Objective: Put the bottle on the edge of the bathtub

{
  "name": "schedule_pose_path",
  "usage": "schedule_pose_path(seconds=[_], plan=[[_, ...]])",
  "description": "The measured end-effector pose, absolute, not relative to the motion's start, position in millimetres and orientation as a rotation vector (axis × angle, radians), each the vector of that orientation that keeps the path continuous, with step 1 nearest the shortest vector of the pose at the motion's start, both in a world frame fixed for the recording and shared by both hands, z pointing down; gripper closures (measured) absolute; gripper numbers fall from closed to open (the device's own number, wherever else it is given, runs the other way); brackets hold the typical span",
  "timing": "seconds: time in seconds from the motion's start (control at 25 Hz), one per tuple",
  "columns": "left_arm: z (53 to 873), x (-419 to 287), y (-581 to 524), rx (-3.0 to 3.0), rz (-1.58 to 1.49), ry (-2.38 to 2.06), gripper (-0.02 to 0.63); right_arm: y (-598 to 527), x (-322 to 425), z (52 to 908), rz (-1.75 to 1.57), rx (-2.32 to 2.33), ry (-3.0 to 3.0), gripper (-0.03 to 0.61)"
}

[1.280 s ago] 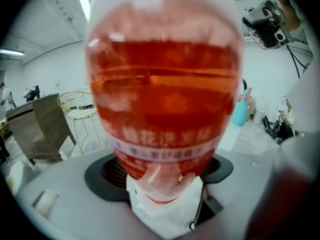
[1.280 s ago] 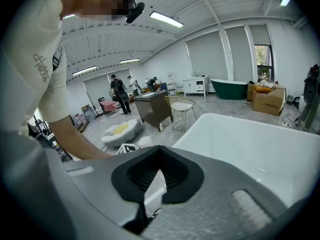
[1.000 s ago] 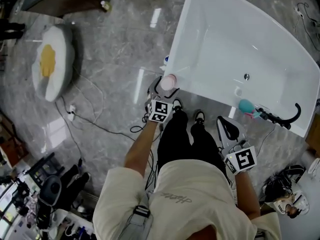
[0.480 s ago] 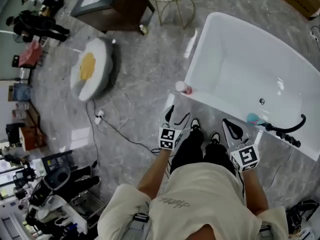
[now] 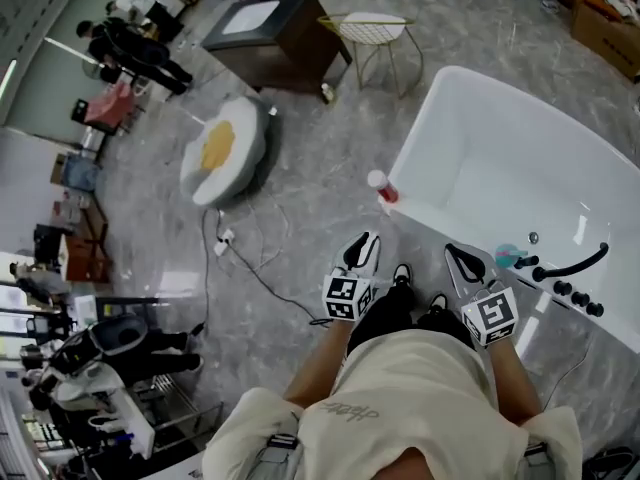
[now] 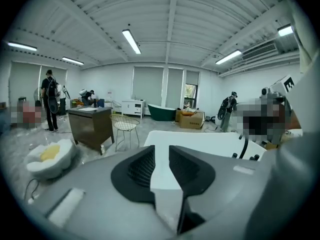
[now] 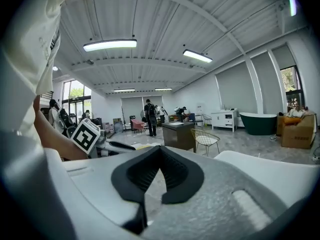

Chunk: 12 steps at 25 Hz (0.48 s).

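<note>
1. Head view:
   - A white bathtub (image 5: 480, 138) fills the right side. Its basin shows smooth white walls and a small metal fitting (image 5: 533, 238) near the tap end.
   - The bottle (image 5: 378, 185), white-capped with a pink-red body, stands upright on the tub's rim at the near left corner, apart from both grippers.
   - A teal object (image 5: 508, 257) lies on the rim beside a black faucet set (image 5: 570, 268).
   - The left gripper (image 5: 362, 252) and right gripper (image 5: 466, 263) are held side by side, just short of the tub, and neither carries anything.
   - On the floor to the left lie a fried-egg cushion (image 5: 225, 150) and a loose cable (image 5: 245, 263).
   - Behind them stand a dark cabinet (image 5: 280, 40) and a gold wire chair (image 5: 373, 33).

2. Left gripper view:
   - The left gripper (image 6: 161, 154) has its fingers (image 6: 142, 171) a narrow slot apart and closing, with nothing between them. Only the white bathtub (image 6: 200, 140) shows through the gap.
   - Beyond it stand the dark cabinet (image 6: 91, 126) and the wire chair (image 6: 124, 124).
   - Farther back are a dark green tub (image 6: 161, 112) and a cardboard box (image 6: 192, 120). I cannot make out what the box holds.

3. Right gripper view:
   - The right gripper (image 7: 160, 150) has its fingers (image 7: 175, 176) pressed together at the tips and pinches nothing.
   - The left gripper's marker cube (image 7: 86, 135) shows at left.
   - The cabinet (image 7: 179, 134), the wire chair (image 7: 205, 140) and the bathtub's rim (image 7: 270, 171) lie ahead.
   - The green tub (image 7: 260, 122) stands by the far wall.
</note>
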<state>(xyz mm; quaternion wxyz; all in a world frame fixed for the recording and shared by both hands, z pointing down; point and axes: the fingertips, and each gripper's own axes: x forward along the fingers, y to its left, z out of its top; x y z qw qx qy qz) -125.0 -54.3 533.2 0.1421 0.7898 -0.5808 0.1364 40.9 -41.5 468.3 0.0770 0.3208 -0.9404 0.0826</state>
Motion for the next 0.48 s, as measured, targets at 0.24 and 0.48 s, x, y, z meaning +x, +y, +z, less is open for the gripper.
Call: schedule_pose_path(seconds=[0.24, 0.48], plan=[[484, -106, -32, 2.388, 0.388, -1.614, 0.600, -32, 44, 454, 0.248, 0.990, -2.842, 0.578], [446, -104, -24, 2.456, 0.359, -1.604, 0.598, -41, 51, 432, 0.269, 1.103, -2.866, 0.578]])
